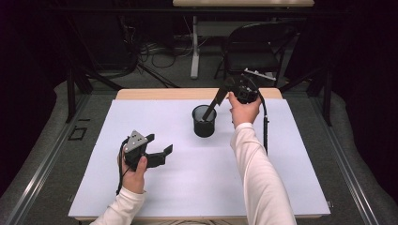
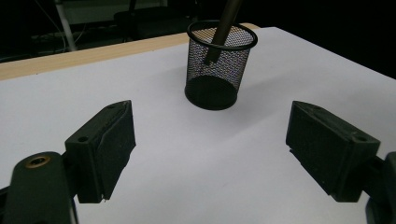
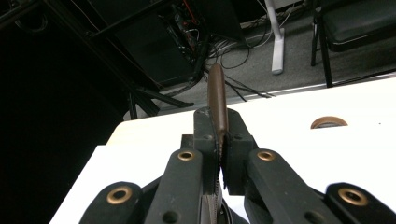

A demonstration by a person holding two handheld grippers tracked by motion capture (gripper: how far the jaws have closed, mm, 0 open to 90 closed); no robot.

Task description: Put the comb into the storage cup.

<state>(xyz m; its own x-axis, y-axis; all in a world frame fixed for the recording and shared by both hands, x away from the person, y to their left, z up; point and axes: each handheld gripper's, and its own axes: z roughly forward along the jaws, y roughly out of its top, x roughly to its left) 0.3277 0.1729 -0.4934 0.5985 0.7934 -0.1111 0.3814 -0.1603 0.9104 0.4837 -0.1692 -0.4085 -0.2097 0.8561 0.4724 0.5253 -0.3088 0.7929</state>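
- The stick (image 3: 217, 100) is thin, dark brown and rigid-looking; I'd judge it light and smooth, so it could pivot or slip under a loose pinch.
- Its lower end sits inside the mesh cup (image 1: 204, 121), leaning on the rim; the upper end is clamped in the right gripper (image 1: 224, 89), jaws together on it.
- The hold is near one end, which suits lowering it in; a long lever like this likely swings if bumped on the rim.
- The cup looks light, wire mesh, and may tip or slide on the smooth white counter (image 1: 281, 154) if the stick pushes sideways.
- The left gripper (image 1: 158, 149) rests well apart from the cup, jaws spread wide, holding nothing.
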